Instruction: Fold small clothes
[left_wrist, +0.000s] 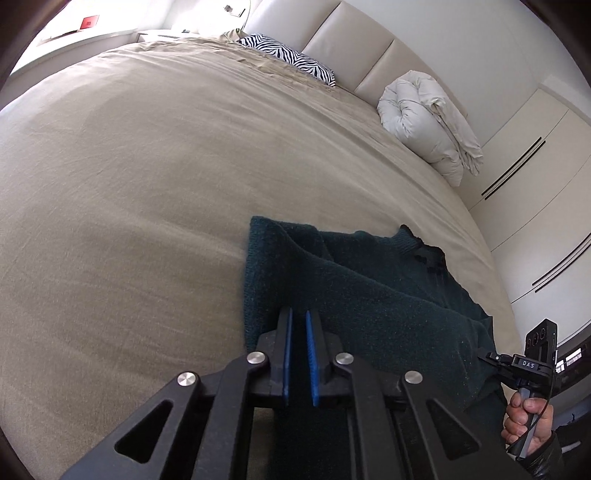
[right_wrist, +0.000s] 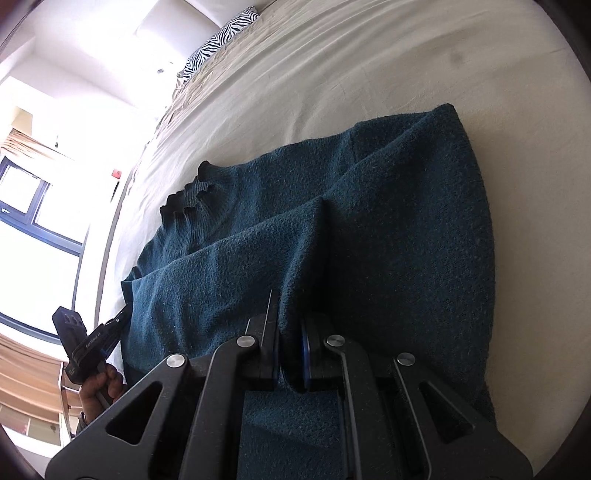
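Dark teal knit sweater (right_wrist: 369, 221) on bed (left_wrist: 147, 184), sleeve-folded; final fold pending. Right gripper (right_wrist: 291, 347) pinches its hem; left gripper (left_wrist: 298, 332) fingers nearly closed, grip uncertain.

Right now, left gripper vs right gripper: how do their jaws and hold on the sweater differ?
The right gripper is clamped on a raised fold of the teal sweater, knit bunched between its pads. The left gripper shows a narrow gap between its blue pads, poised over the sweater's edge; nothing is visibly pinched there. The right gripper sits over the sweater's middle, while the left sits near its side edge. Both point down at the same sweater on the bed.
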